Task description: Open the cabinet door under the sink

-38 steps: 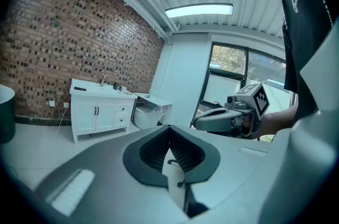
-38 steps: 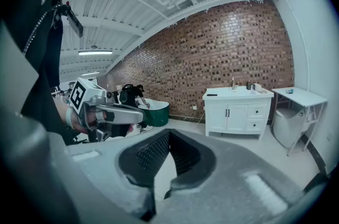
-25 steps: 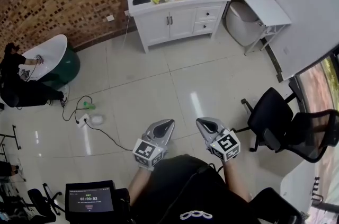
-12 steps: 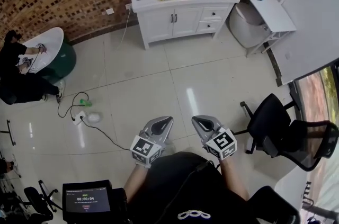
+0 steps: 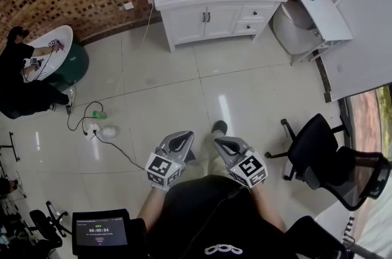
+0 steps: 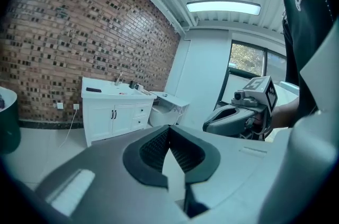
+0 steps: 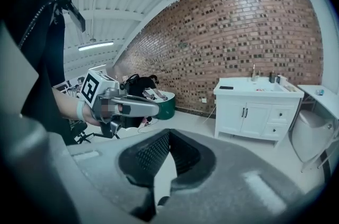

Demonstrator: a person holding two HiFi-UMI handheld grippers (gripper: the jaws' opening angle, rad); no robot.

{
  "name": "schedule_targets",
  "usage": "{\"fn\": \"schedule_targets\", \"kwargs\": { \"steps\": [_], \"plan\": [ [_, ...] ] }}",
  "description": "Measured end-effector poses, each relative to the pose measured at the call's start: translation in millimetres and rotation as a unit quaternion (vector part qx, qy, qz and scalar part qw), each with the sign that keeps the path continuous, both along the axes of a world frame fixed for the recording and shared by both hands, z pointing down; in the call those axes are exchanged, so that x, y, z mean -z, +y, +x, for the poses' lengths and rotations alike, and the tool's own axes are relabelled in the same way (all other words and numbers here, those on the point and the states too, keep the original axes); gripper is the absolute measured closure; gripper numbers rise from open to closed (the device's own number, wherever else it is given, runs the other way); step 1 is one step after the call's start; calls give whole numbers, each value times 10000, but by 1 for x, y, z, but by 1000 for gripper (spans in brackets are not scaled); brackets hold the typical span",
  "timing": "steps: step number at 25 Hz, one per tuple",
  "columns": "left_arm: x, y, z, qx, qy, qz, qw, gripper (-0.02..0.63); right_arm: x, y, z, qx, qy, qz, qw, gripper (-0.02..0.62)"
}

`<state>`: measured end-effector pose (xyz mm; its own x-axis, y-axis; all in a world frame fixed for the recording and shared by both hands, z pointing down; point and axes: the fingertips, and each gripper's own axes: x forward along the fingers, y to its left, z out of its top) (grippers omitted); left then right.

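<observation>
The white sink cabinet (image 5: pixel 214 3) stands against the brick wall at the far end of the room, its two doors (image 5: pixel 205 20) closed under the basin. It also shows far off in the left gripper view (image 6: pixel 114 112) and the right gripper view (image 7: pixel 257 109). My left gripper (image 5: pixel 184 136) and right gripper (image 5: pixel 222 141) are held side by side close to my body, several floor tiles short of the cabinet. Both are shut and hold nothing. The left gripper's (image 6: pixel 169 128) jaws meet at the tips, and so do the right gripper's (image 7: pixel 169 133).
A black office chair (image 5: pixel 318 147) stands at the right. A white folding table (image 5: pixel 315 7) and a white bin (image 5: pixel 288 28) stand right of the cabinet. At the left, a person (image 5: pixel 24 77) sits by a round white table, and a cable with a power strip (image 5: pixel 98 129) lies on the floor.
The cabinet has come nearer and shifted right in the head view. Both grippers have travelled forward with me, still shut. A shoe now shows between them.
</observation>
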<state>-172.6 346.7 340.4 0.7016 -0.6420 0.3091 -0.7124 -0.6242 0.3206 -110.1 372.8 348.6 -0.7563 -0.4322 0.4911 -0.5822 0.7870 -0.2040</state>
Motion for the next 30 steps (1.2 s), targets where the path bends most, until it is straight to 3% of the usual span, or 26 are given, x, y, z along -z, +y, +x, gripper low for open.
{"fn": "schedule_targets", "kwargs": {
  "steps": [6,10,16,20,25,30],
  "plan": [
    [-9,-63,19,251,-119,-62,9996,592,-13,-87,19,109,-184,93,9997,607],
    [15,-117,72,194,60,-12,9998,592,4,-173,55,136,-296,218,9992,607],
    [39,-190,141,-171,-25,233,9996,592,35,-282,108,57,-297,666,9973,607],
    [29,-209,142,-265,-93,80,9996,592,15,-295,116,-45,-239,374,9990,607],
    [16,-251,123,-109,100,-126,9998,592,-17,-285,86,127,0,-93,9999,607],
    [13,-316,120,-486,327,-103,9982,592,-20,-306,56,338,399,-56,9986,607]
  ]
}}
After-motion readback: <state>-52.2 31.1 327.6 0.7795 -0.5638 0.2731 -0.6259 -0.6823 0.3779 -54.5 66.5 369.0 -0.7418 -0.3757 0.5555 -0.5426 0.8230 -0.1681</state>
